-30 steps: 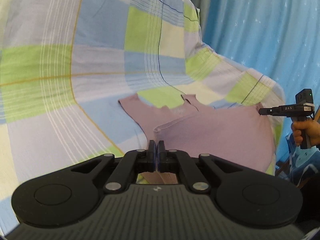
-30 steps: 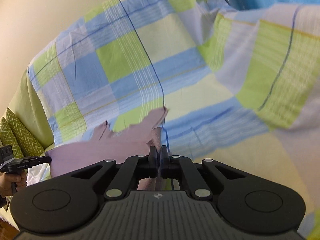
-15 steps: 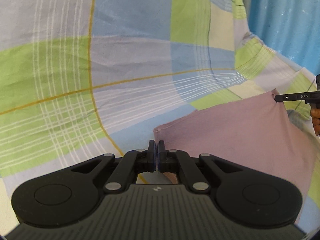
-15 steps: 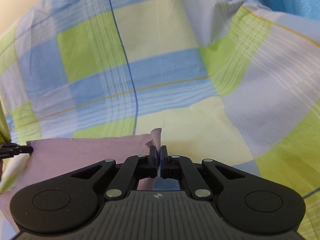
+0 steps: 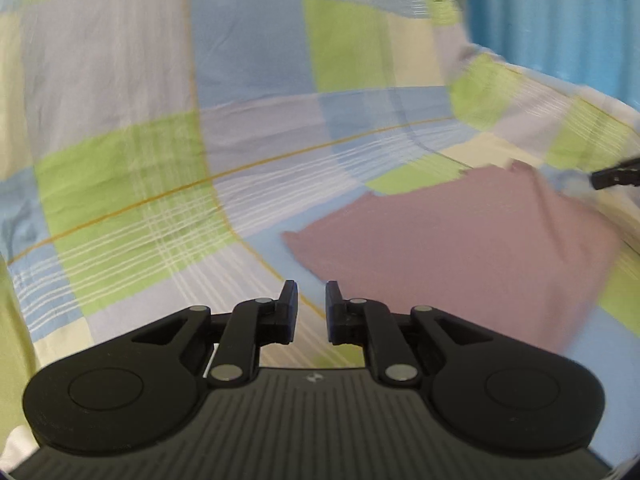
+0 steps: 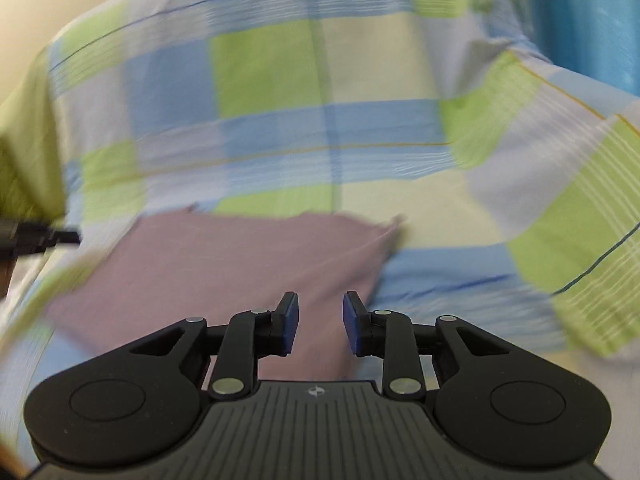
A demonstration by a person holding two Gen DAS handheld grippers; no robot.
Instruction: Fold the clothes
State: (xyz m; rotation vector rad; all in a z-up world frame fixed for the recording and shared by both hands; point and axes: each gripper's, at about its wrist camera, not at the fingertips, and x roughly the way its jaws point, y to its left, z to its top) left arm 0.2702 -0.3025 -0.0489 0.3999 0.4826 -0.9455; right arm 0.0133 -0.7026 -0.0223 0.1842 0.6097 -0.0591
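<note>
The left gripper (image 5: 311,300) and the right gripper (image 6: 320,312) both have their fingers spread apart, holding nothing. Just beyond them, the mauve garment (image 5: 472,248) lies folded flat on the checked bedsheet (image 5: 248,132). A blue curtain (image 5: 560,20) hangs at far right.
</note>
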